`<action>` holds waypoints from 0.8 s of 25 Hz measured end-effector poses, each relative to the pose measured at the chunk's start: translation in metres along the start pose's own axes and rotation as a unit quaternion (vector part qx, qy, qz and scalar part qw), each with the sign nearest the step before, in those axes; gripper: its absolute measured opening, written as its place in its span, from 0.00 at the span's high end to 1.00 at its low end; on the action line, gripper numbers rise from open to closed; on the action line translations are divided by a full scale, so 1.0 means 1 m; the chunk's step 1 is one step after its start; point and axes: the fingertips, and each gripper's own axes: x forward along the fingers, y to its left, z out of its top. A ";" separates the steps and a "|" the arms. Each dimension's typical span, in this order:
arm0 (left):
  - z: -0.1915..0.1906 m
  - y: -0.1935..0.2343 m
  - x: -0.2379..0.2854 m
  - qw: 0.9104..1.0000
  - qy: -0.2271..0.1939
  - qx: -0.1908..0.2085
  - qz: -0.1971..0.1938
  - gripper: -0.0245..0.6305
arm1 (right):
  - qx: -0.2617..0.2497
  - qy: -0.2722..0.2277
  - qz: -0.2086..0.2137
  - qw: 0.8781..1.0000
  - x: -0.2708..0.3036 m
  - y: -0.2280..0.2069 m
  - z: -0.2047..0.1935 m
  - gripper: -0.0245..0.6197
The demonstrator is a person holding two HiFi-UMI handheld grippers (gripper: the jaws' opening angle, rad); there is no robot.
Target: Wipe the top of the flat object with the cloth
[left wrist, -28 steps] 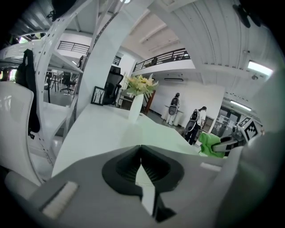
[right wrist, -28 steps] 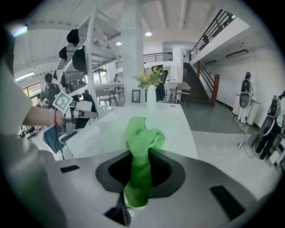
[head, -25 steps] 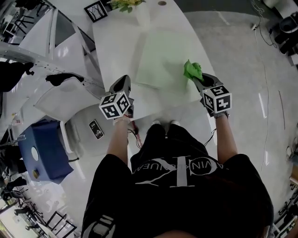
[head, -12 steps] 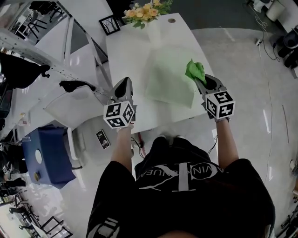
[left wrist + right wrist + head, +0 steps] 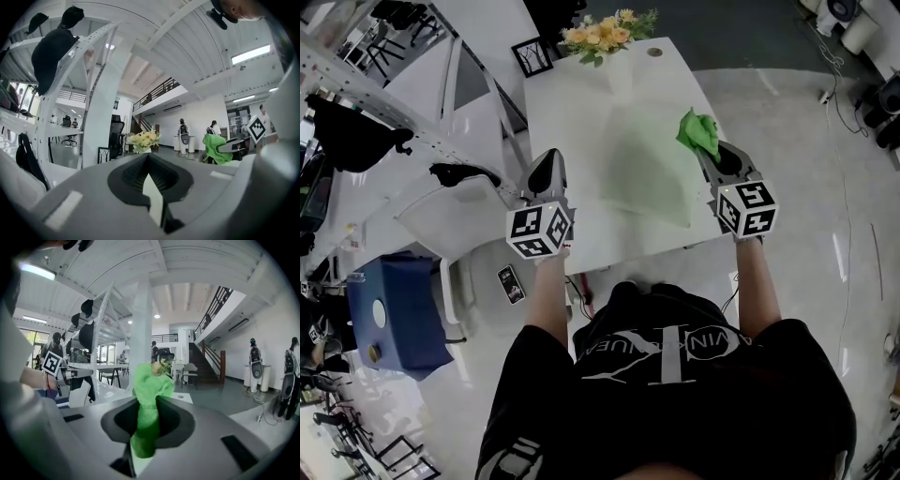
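Observation:
A pale green flat mat [image 5: 649, 176] lies on the white table [image 5: 572, 122]. My right gripper [image 5: 710, 152] is shut on a bright green cloth [image 5: 697, 132], held in the air above the mat's right edge. In the right gripper view the cloth [image 5: 150, 390] bunches up out of the closed jaws. My left gripper [image 5: 547, 165] hovers over the table's left edge, left of the mat, shut with nothing between its jaws. In the left gripper view the jaws meet on nothing, and the cloth [image 5: 216, 148] shows off to the right.
A bunch of flowers [image 5: 606, 32] and a small black frame [image 5: 532, 57] stand at the table's far end. A white chair [image 5: 448, 214] and a shelving rack [image 5: 356, 84] are to the left. A blue bin [image 5: 390, 315] and a small dark device [image 5: 511, 284] sit on the floor.
Both grippers have risen above the table, and the head view has tilted so that the flowers and the far end show. The cloth stays in the right gripper.

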 end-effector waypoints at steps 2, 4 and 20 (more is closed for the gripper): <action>0.004 0.001 -0.001 1.000 -0.003 0.011 0.003 0.95 | -0.003 -0.007 0.000 1.000 0.001 -0.001 0.006 0.86; 0.008 0.002 -0.003 1.000 -0.008 0.016 0.005 0.95 | -0.005 -0.012 0.000 1.000 0.003 -0.002 0.010 0.86; 0.032 0.001 -0.002 0.998 -0.037 0.052 0.014 0.95 | -0.010 -0.032 0.002 0.999 0.011 -0.010 0.028 0.86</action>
